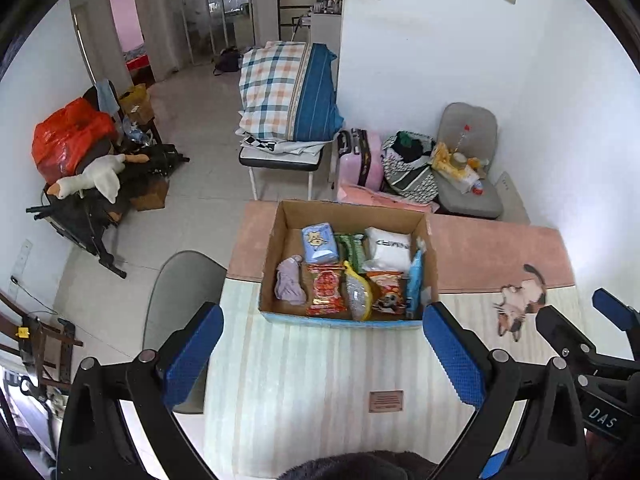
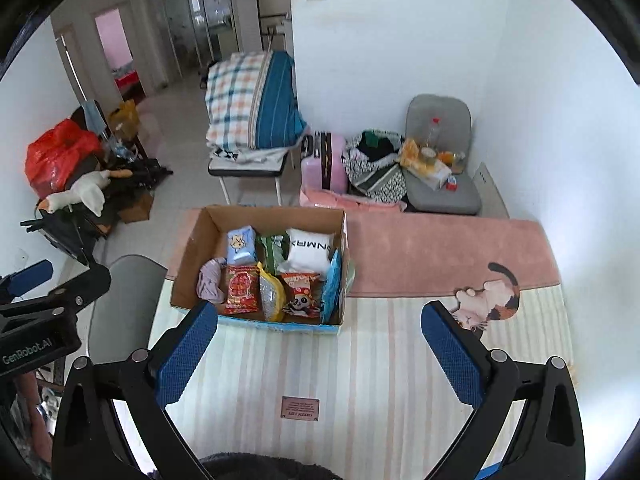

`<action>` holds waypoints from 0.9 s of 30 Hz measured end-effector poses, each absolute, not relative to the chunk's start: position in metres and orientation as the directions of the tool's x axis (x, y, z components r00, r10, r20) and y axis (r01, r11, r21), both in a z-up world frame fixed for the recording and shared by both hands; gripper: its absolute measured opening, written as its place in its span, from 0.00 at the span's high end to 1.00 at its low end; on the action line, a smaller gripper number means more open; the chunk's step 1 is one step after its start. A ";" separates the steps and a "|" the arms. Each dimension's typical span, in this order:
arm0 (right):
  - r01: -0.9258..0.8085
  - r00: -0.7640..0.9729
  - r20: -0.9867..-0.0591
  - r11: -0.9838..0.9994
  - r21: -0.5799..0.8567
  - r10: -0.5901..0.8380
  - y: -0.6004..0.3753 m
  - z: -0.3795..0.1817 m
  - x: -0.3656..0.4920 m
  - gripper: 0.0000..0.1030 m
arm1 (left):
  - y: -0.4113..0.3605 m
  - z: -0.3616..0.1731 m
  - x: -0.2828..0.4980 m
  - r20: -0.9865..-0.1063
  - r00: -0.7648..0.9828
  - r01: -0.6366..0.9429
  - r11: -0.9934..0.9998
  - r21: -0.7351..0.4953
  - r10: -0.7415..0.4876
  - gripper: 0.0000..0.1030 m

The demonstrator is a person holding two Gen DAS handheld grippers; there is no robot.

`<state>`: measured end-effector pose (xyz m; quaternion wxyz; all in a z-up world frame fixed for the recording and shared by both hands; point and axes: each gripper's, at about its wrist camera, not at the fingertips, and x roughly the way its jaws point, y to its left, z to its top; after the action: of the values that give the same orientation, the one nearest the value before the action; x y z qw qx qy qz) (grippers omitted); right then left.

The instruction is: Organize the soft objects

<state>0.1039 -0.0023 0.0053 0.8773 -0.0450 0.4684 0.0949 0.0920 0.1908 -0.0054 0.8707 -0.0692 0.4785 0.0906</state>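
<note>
Left wrist view: the left gripper (image 1: pixel 322 344) hangs above the striped mat (image 1: pixel 312 380) with its jaws spread wide and nothing between the blue pads (image 1: pixel 192 360). The cardboard box (image 1: pixel 280 240) stands on the mat just beyond the fingertips, near the far pink band of the mat. Inside it, at the left, lies a lilac cloth (image 1: pixel 290 282); beside that a red snack bag (image 1: pixel 327 292), a yellow-edged pouch (image 1: pixel 357 294) and a panda snack bag (image 1: pixel 387 290). Along the right wall stands a blue packet (image 1: pixel 415 280). In the far row sit a light blue tissue pack (image 1: pixel 319 243), a green packet (image 1: pixel 352 250) and a white cushion (image 1: pixel 388 246).

Right wrist view: the right gripper (image 2: pixel 319 338) is likewise released, jaws fully apart, empty, over the mat to the right of the box (image 2: pixel 192 252). A cat print (image 2: pixel 490 300) shows on the mat at the right. A small brown label (image 2: pixel 300 408) lies on the mat between the fingers.
</note>
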 end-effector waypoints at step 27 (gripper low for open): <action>-0.162 0.581 -0.812 0.986 -0.046 0.058 -0.012 0.026 0.098 0.00 | 0.184 -0.003 0.082 -0.834 0.537 -0.213 0.977 0.014 0.129 0.01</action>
<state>0.0976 -0.0118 0.0260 0.8873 -0.0576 0.4534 0.0621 0.0818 0.1845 -0.0032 0.8755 -0.0447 0.4711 0.0978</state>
